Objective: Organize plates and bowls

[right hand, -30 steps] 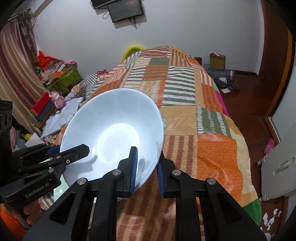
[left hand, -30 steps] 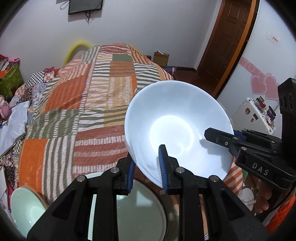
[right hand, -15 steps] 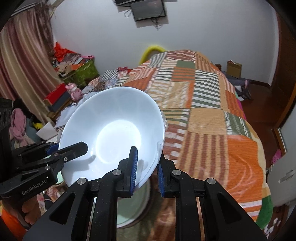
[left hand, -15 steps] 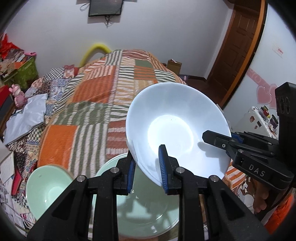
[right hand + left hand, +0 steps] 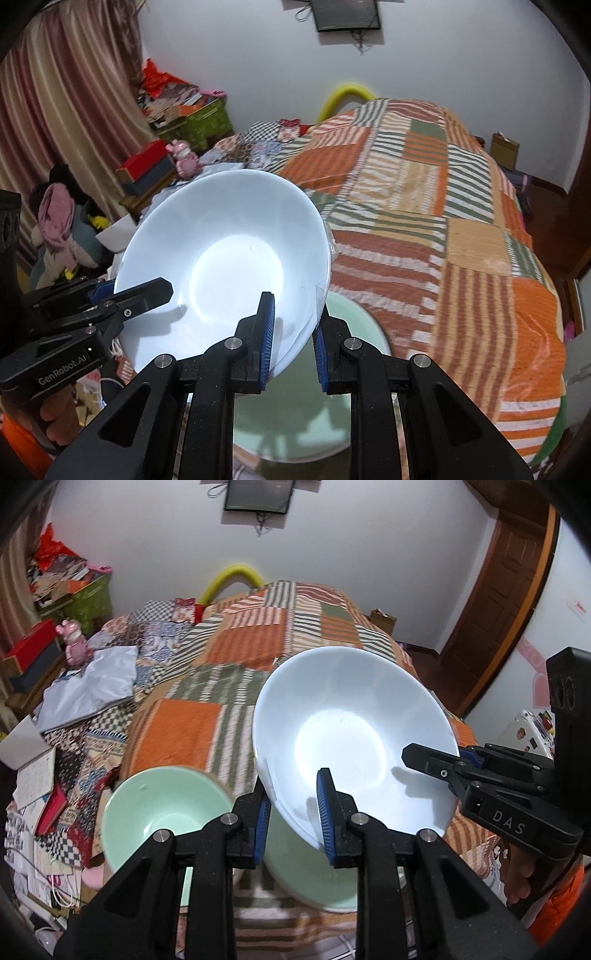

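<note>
A large white bowl (image 5: 351, 731) hangs tilted in the air above the near end of the bed, held by its rim from two sides. My left gripper (image 5: 293, 797) is shut on the rim's near left edge, one blue pad inside the bowl and one outside. My right gripper (image 5: 293, 325) is shut on the opposite rim; its black finger (image 5: 424, 755) reaches into the bowl from the right. In the right wrist view the white bowl (image 5: 229, 258) fills the centre, with the left gripper (image 5: 147, 291) on its left rim. Below lie a pale green plate (image 5: 306, 878) and a pale green bowl (image 5: 159, 805). The green plate (image 5: 314, 424) is partly hidden by my fingers.
A patchwork quilt (image 5: 258, 646) covers the bed. Books, papers and a white cloth (image 5: 88, 690) litter its left side. Boxes and a pink toy (image 5: 183, 157) stand by the curtain (image 5: 55, 122). A wooden door (image 5: 498, 602) is at the right.
Both grippers have carried the white bowl sideways to the left along the bed's near end. The green plate and then the green bowl came into view beneath it. Both grips are unchanged.
</note>
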Action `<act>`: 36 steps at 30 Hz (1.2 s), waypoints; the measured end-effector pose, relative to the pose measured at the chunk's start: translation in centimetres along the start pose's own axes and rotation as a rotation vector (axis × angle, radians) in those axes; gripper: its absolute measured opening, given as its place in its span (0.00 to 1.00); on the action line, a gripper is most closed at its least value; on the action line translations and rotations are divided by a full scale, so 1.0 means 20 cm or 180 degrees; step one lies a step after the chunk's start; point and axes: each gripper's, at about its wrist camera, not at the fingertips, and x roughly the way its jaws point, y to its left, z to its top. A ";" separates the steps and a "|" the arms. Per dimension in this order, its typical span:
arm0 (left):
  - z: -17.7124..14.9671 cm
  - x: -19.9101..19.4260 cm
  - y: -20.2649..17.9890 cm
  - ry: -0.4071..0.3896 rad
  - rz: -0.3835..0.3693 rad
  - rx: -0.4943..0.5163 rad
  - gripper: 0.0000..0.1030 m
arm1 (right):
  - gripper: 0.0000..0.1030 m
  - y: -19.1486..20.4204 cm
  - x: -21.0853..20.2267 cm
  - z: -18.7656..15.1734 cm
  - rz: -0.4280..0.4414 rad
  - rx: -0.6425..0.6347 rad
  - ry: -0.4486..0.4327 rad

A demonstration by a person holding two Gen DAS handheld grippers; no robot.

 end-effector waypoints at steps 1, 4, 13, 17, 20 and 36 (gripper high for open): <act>-0.01 -0.01 0.02 -0.0003 0.0016 -0.0018 0.23 | 0.17 0.03 0.01 0.00 0.0019 -0.0016 0.0014; -0.04 -0.04 0.09 -0.0008 0.0075 -0.0082 0.23 | 0.17 0.09 0.04 0.00 0.0083 -0.0061 0.0052; -0.12 -0.12 0.31 -0.0012 0.0269 -0.0278 0.23 | 0.17 0.29 0.15 0.00 0.0265 -0.0206 0.0155; -0.16 -0.13 0.40 0.0010 0.0330 -0.0365 0.23 | 0.17 0.36 0.21 0.00 0.0336 -0.0258 0.0222; -0.18 -0.13 0.46 0.0035 0.0374 -0.0429 0.23 | 0.17 0.40 0.25 0.00 0.0374 -0.0296 0.0269; -0.32 0.02 0.69 0.0279 0.0365 -0.0673 0.23 | 0.17 0.50 0.46 -0.07 0.0444 -0.0245 0.0628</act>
